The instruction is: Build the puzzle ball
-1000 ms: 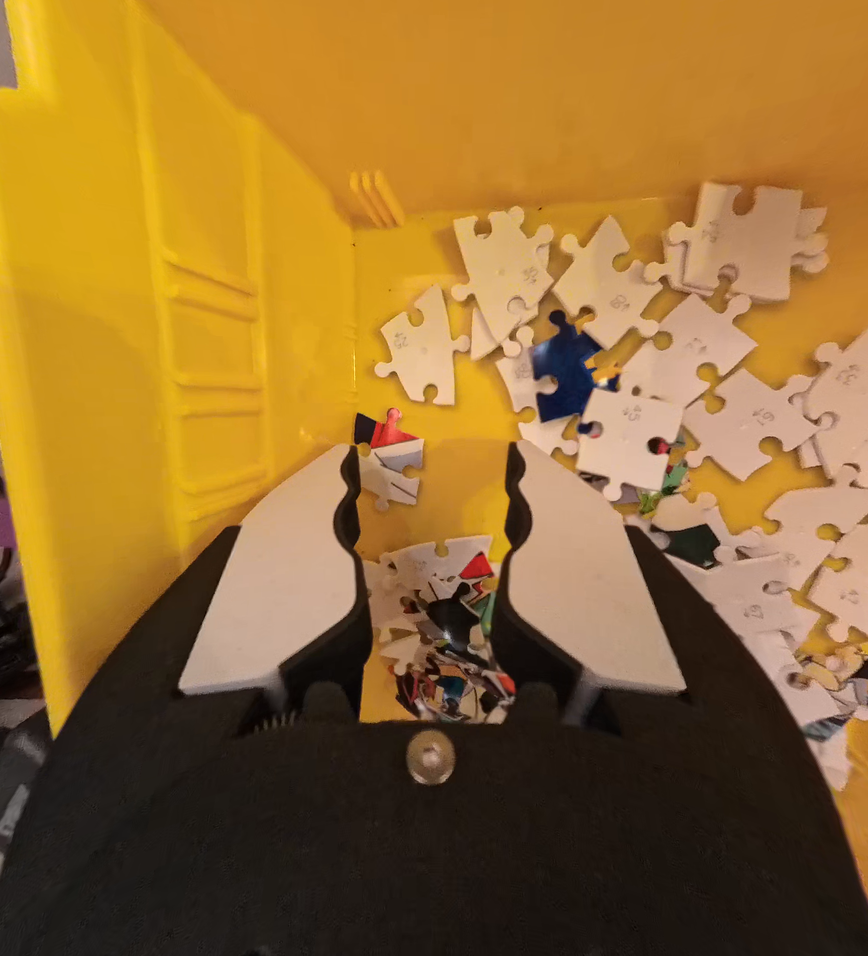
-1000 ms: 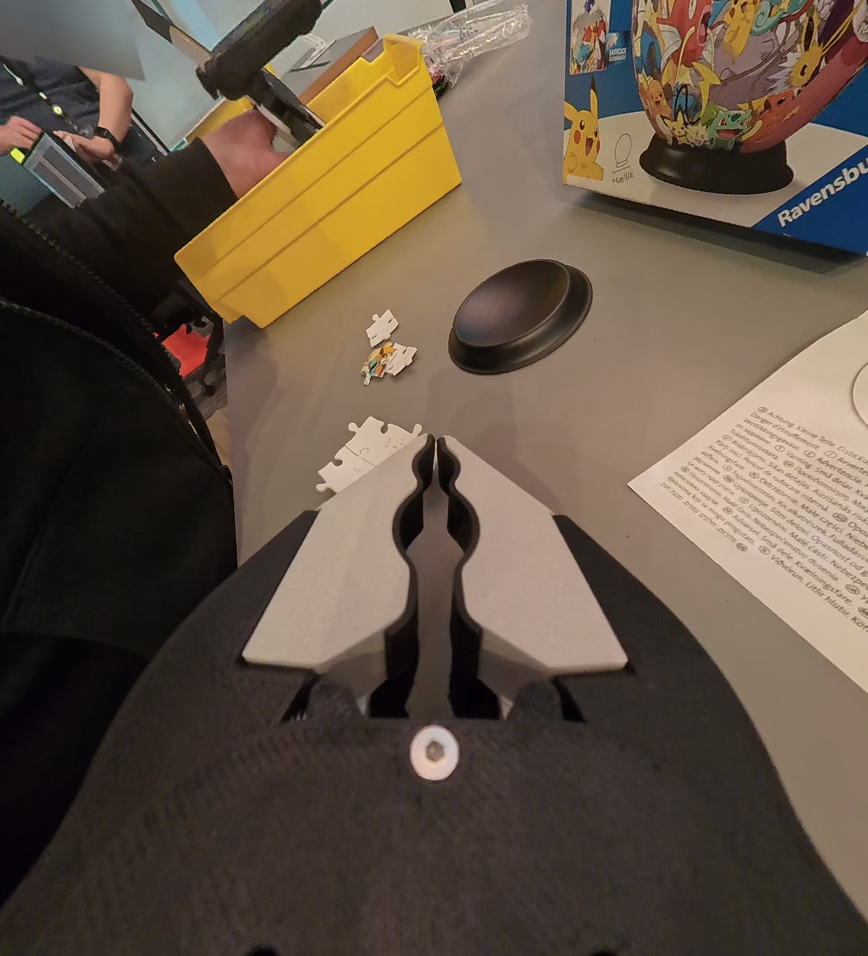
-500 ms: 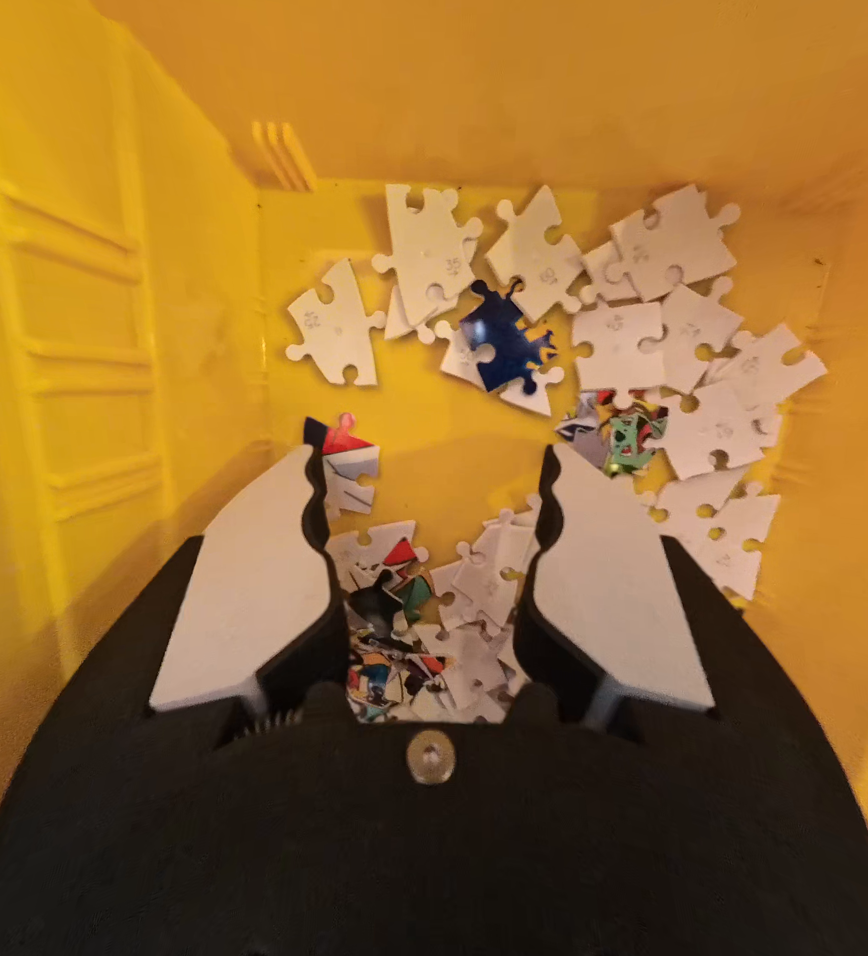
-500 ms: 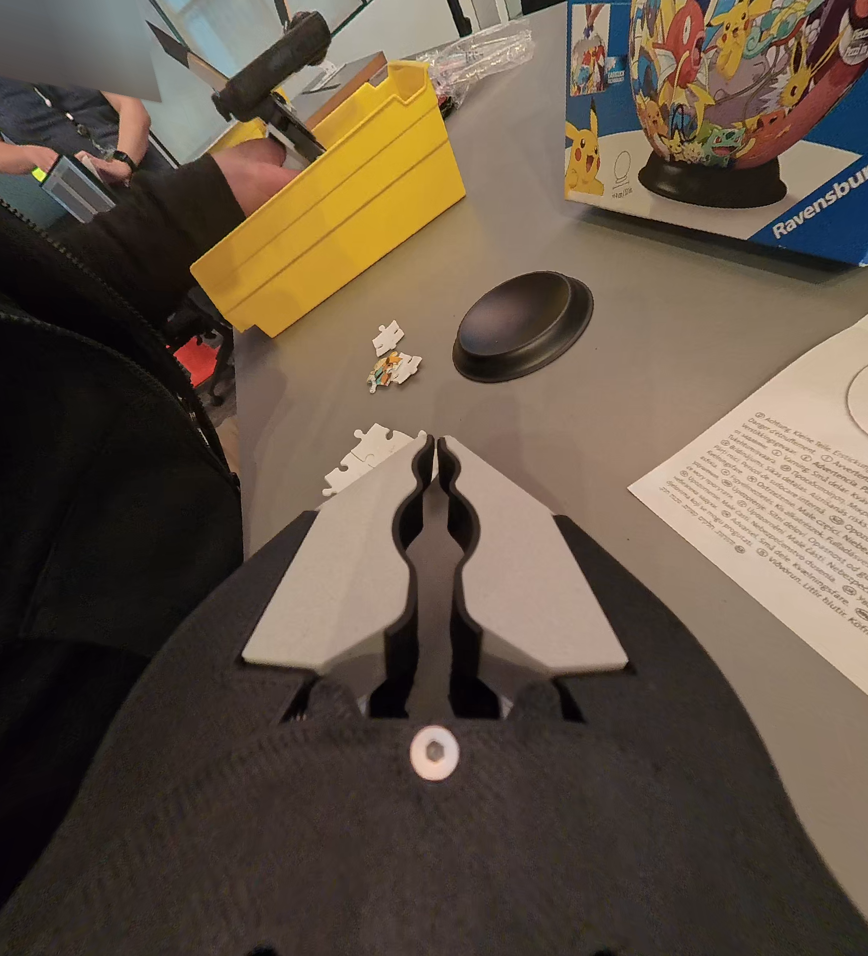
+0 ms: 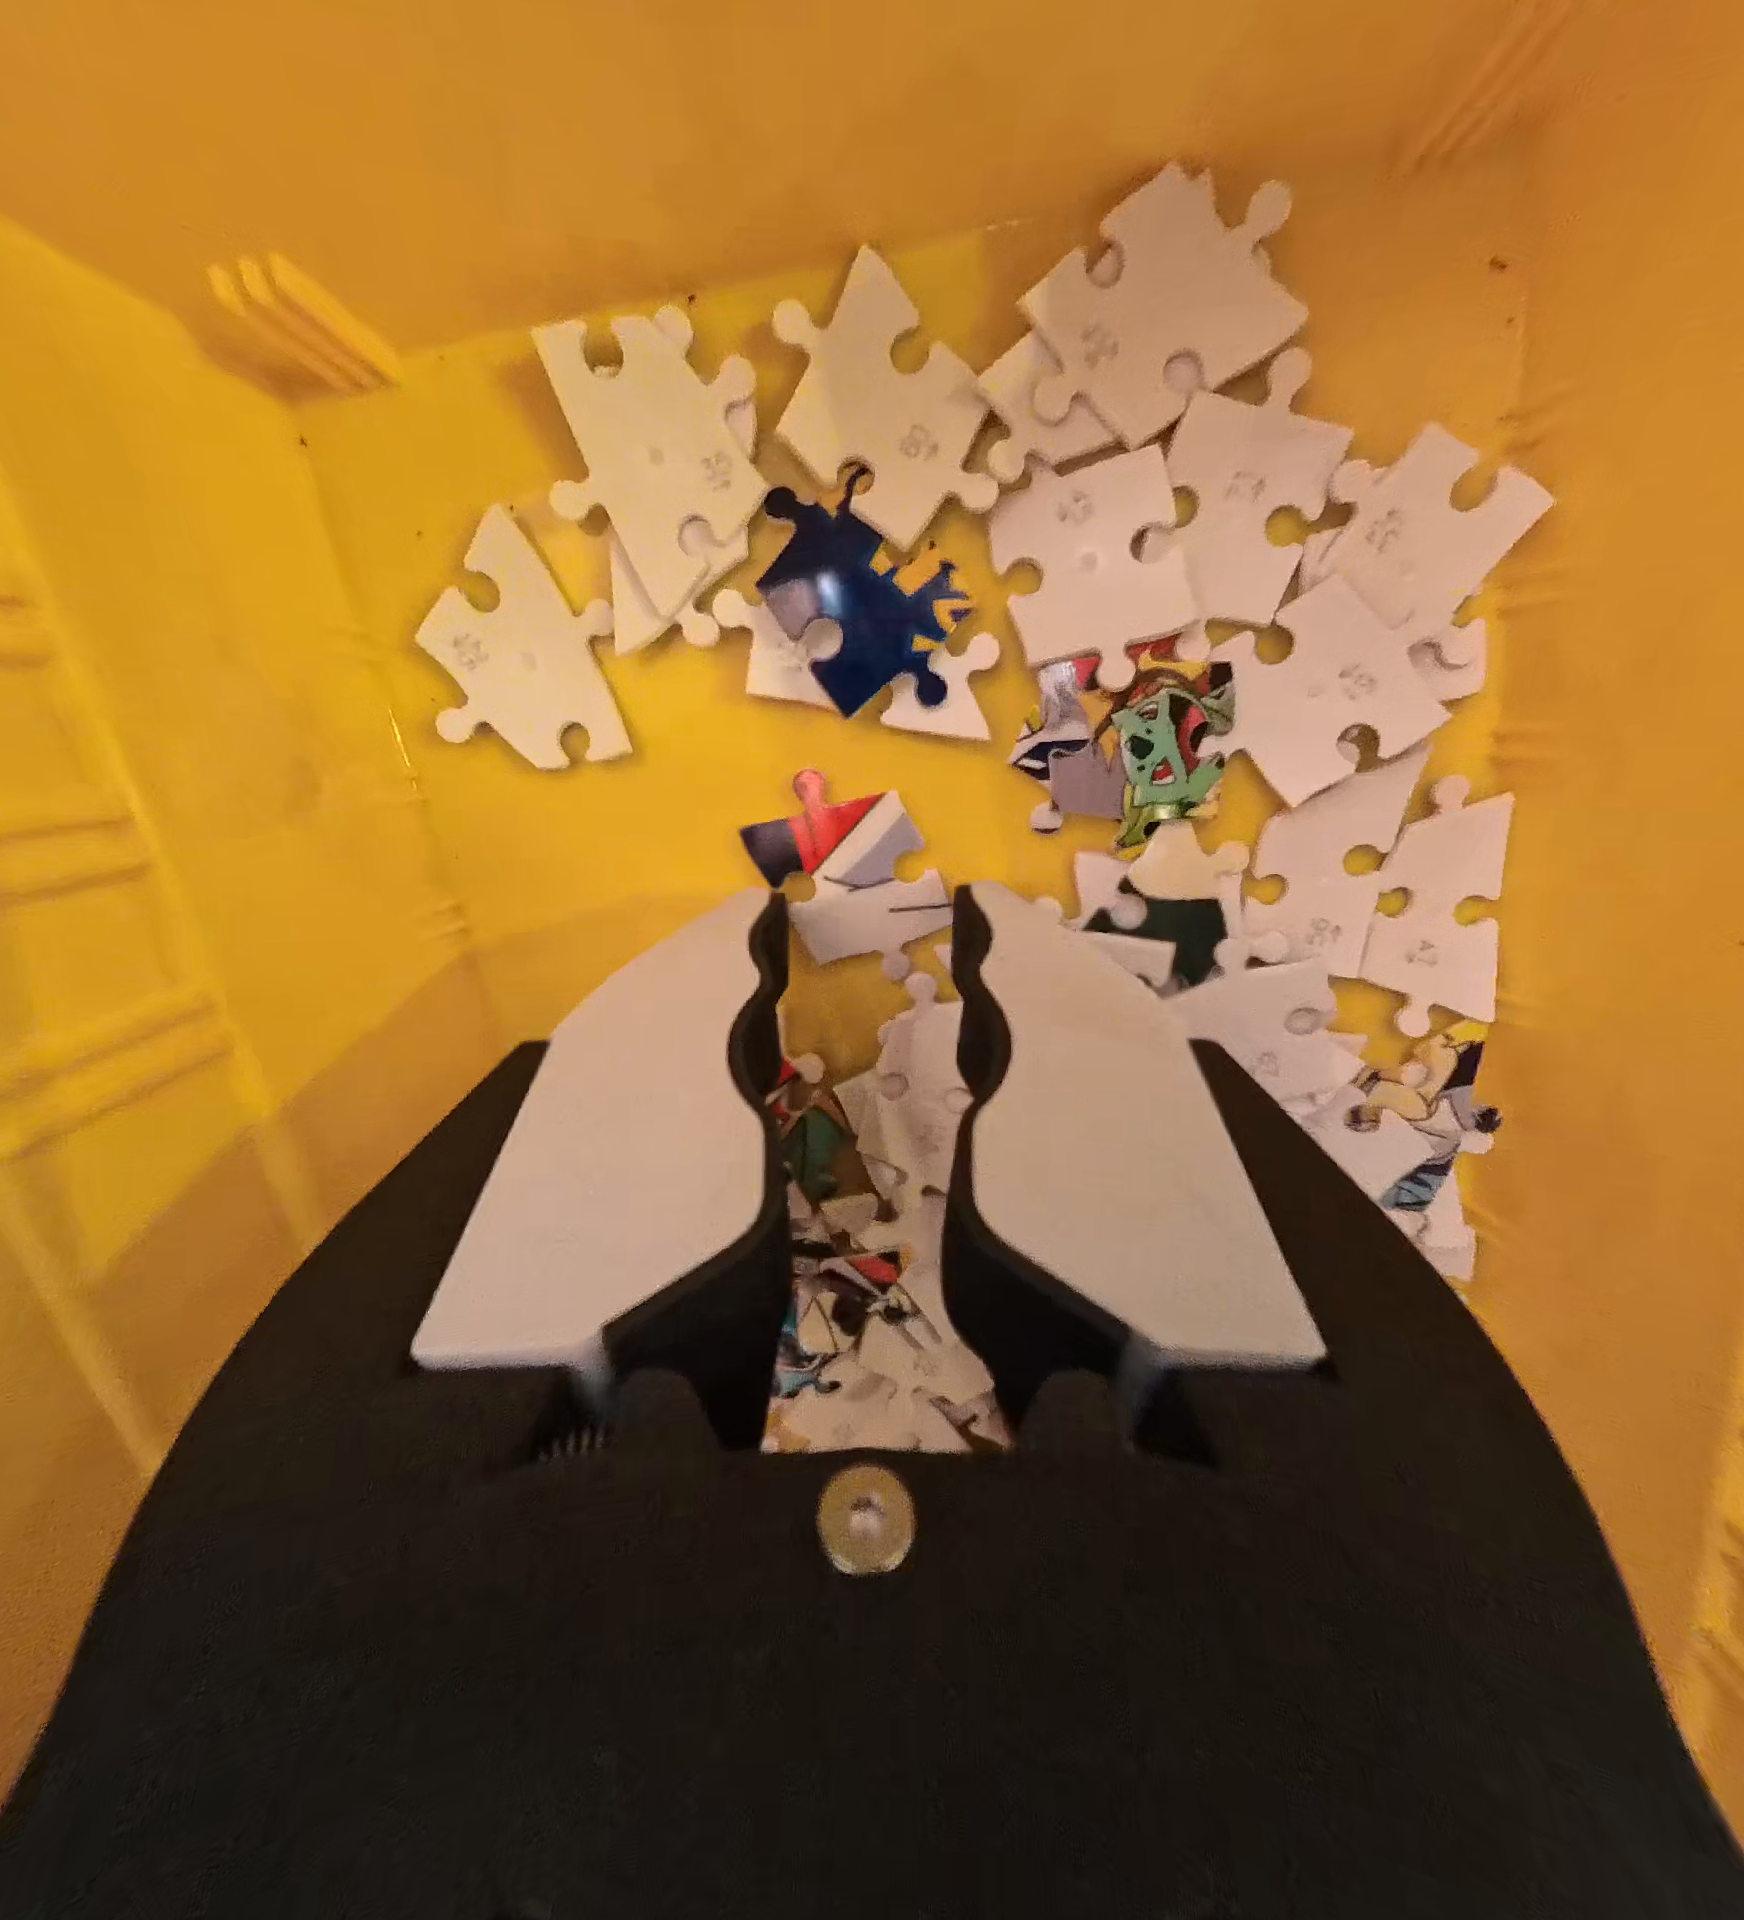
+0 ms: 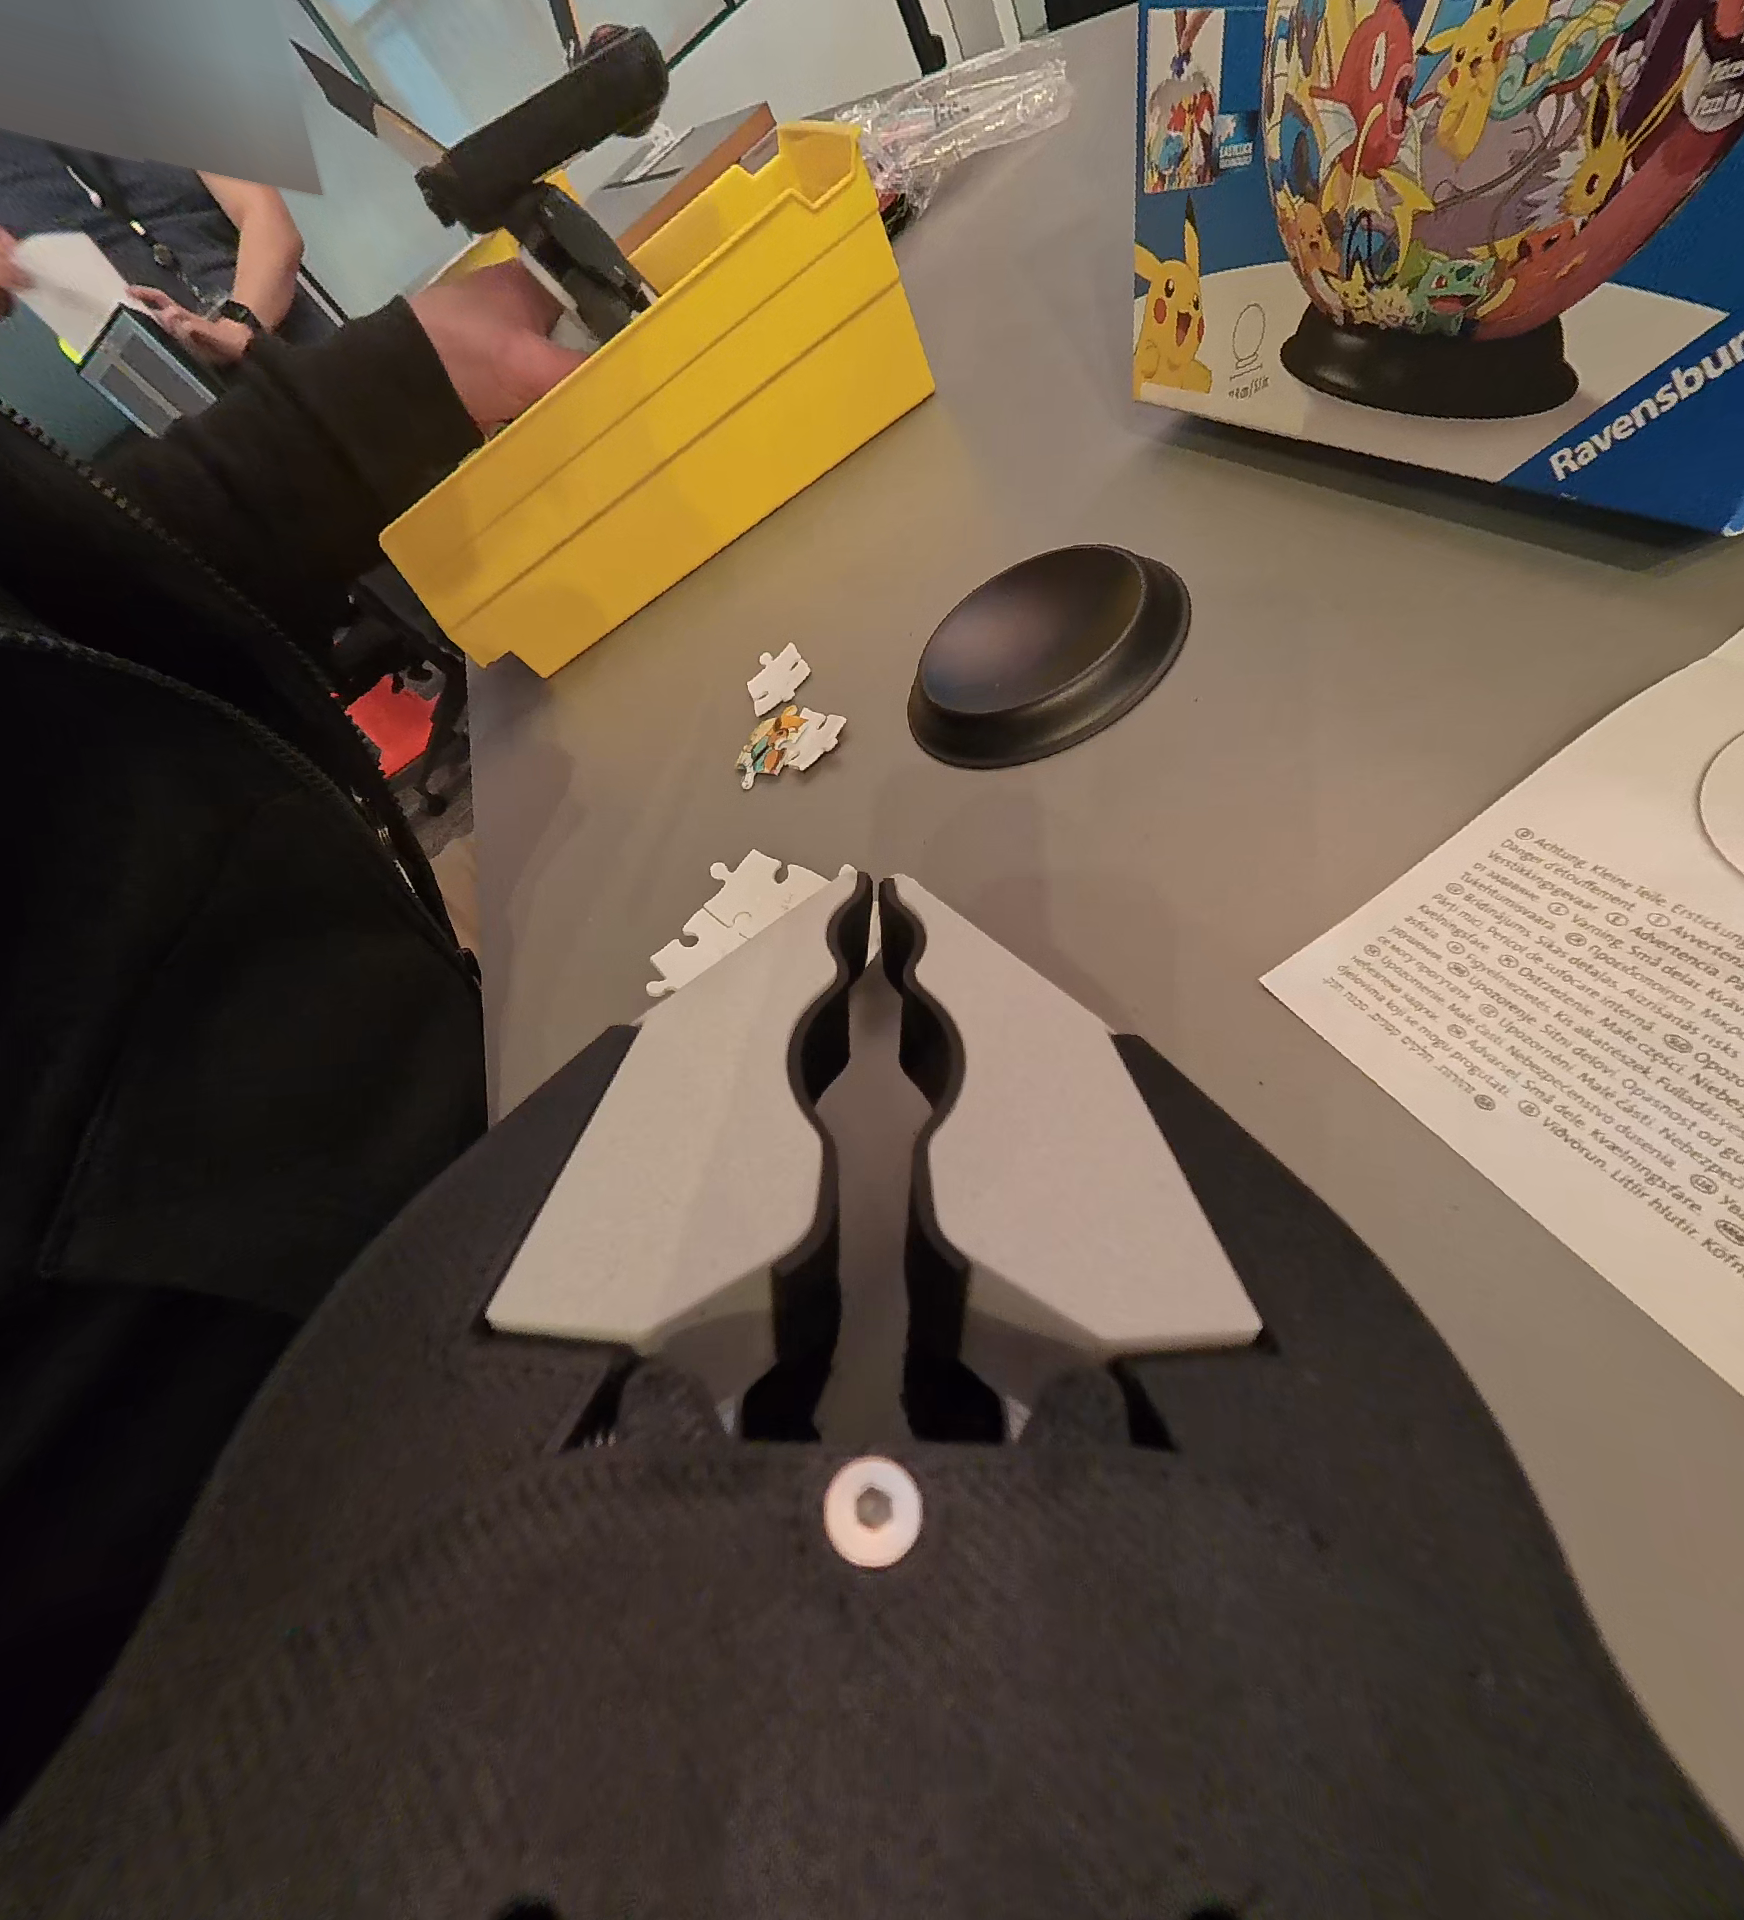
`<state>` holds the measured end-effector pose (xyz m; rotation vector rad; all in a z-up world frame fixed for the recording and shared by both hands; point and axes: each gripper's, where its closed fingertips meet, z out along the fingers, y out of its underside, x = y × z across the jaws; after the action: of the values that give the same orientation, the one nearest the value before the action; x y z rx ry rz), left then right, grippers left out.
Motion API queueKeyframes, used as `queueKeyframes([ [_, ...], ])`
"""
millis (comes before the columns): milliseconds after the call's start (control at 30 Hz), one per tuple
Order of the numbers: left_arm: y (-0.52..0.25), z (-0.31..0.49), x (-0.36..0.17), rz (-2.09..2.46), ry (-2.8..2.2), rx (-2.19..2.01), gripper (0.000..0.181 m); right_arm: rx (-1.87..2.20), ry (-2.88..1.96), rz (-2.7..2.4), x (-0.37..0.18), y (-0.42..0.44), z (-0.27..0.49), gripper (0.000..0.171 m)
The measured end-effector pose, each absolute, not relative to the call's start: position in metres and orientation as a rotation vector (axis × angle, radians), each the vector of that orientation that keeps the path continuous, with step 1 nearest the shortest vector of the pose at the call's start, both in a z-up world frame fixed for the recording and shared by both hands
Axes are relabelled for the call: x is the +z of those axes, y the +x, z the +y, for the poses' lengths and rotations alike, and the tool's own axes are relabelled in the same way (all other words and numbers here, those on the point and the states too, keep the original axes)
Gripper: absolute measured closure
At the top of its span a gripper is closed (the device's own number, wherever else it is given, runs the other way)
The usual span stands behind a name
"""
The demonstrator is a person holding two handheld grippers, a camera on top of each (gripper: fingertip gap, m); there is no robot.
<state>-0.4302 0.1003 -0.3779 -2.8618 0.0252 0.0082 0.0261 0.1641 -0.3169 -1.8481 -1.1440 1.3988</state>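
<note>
Inside the yellow plastic bin [image 5: 172,727], the left gripper [image 5: 863,899] has its jaws parted over the loose cardboard puzzle pieces [image 5: 1086,551], many bearing small printed numbers. The right gripper [image 6: 870,896], jaws closed on nothing, is beside the bin, near joined white pieces [image 6: 733,914] and a blue lettered puzzle box [image 6: 1470,239]

From my right gripper [image 6: 870,902], the bin [image 6: 681,416] sits at eleven o'clock, the stand [image 6: 1050,655] at one, the box [image 6: 1491,249] behind it, the leaflet [image 6: 1595,966] at three. Loose pieces [image 6: 790,712] lie between bin and stand; joined pieces [image 6: 733,914] touch my fingertips at ten.
</note>
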Motion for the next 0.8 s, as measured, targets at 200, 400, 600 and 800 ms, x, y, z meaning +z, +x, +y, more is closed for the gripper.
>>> queueKeyframes([
  [200,-0.433,0.100,-0.378,0.002,-2.855,0.034,0.153,1.404,-1.848,-1.140,-0.317,0.026,0.164,0.171],
  [400,-0.417,0.116,-0.349,-0.088,-2.631,-0.246,0.153,1.406,-1.847,-1.139,-0.316,0.026,0.164,0.171],
  [600,-0.379,0.130,-0.243,-0.131,-1.943,-0.976,0.152,1.403,-1.851,-1.142,-0.317,0.026,0.164,0.171],
  [800,-0.377,0.105,-0.168,-0.057,-1.463,-1.286,0.153,1.401,-1.854,-1.143,-0.318,0.026,0.164,0.171],
])
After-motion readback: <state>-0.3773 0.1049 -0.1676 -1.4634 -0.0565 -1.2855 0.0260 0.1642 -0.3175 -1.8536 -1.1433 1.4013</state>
